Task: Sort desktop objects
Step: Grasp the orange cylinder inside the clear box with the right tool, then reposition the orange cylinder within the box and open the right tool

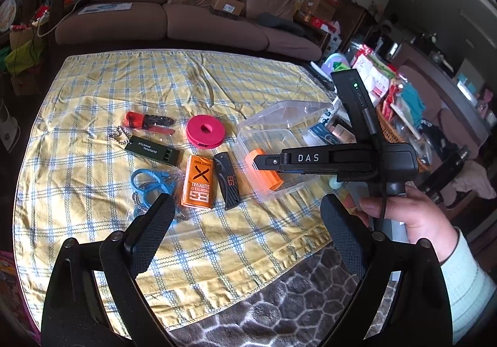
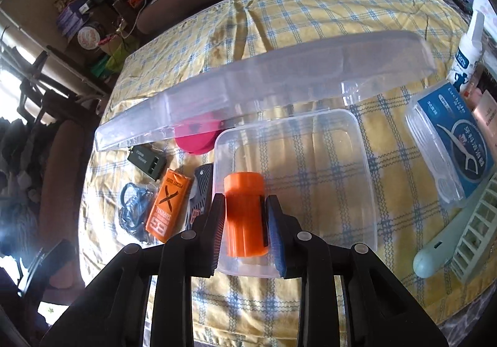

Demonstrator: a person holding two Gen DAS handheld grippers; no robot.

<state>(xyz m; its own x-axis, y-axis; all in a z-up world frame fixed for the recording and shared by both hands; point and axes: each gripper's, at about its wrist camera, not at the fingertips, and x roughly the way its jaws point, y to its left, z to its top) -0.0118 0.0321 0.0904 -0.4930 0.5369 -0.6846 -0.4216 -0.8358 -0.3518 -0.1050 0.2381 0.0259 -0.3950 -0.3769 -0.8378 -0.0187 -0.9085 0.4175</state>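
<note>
My right gripper is shut on an orange cylinder and holds it inside the clear plastic box, whose lid stands open behind. In the left wrist view the right gripper reaches over the box with the orange cylinder under it. My left gripper is open and empty above the near cloth. On the cloth lie an orange pocket guide, a black folding knife, a green whistle, a pink spool, a blue carabiner and a red-black tool.
A yellow plaid cloth covers the table. A floss pick box, a white bottle and a pale green fan lie right of the clear box. A brown sofa stands behind the table; a patterned rug lies below its near edge.
</note>
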